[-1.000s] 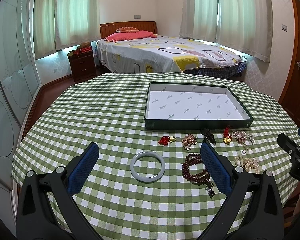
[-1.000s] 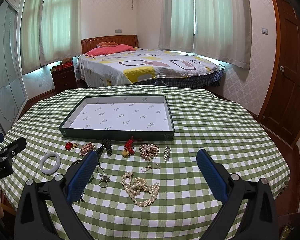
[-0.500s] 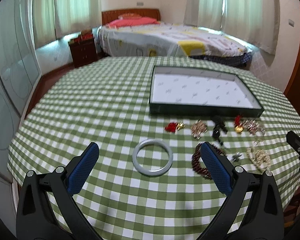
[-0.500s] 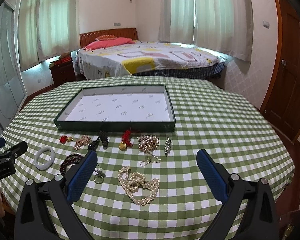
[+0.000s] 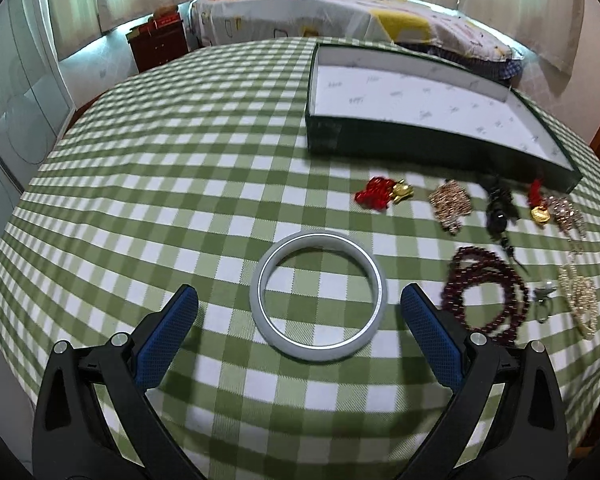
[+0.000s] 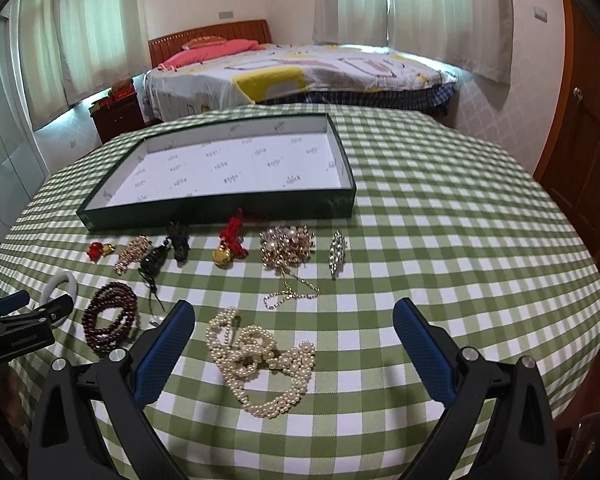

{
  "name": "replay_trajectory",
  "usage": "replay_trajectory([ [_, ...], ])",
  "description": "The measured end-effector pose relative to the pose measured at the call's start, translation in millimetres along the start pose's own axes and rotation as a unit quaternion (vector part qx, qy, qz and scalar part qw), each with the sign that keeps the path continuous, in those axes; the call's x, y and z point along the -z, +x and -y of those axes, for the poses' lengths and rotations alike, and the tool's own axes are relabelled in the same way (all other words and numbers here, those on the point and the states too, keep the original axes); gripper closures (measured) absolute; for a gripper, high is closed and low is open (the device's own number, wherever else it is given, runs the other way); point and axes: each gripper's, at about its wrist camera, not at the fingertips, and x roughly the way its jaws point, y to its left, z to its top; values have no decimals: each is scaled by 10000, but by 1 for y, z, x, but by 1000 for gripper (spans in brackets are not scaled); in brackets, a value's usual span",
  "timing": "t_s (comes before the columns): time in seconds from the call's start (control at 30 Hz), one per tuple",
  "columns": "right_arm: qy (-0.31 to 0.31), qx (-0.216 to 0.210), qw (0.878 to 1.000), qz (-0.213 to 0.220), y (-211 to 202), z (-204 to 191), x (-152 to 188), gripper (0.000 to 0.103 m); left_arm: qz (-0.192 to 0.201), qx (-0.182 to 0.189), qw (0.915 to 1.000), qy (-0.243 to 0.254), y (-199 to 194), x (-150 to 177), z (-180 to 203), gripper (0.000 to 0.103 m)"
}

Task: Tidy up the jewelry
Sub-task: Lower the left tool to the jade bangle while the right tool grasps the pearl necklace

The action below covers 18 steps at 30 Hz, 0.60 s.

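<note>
Left wrist view: the left gripper (image 5: pixel 298 322) holds its jaws wide either side of the pale bangle (image 5: pixel 318 294), which lies flat on the surface, likely lined up for a grasp; the empty tray (image 5: pixel 384 136) waits at 1 o'clock.

Right wrist view: the right gripper (image 6: pixel 292 334) hovers with jaws wide over the pearl necklace (image 6: pixel 258 358), apparently its own pick.

You have brought your left gripper (image 5: pixel 298 312) down and forward over the bangle (image 5: pixel 318 294), and your right gripper (image 6: pixel 294 330) closer above the pearl necklace (image 6: pixel 260 360).
</note>
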Motion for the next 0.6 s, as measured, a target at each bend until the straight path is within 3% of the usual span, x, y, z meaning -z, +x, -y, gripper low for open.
replay_trajectory([
  [0.6,-228,-247,9987,-385,24,-9,9,7,200,252,9994,117,10,-4,-4,4],
])
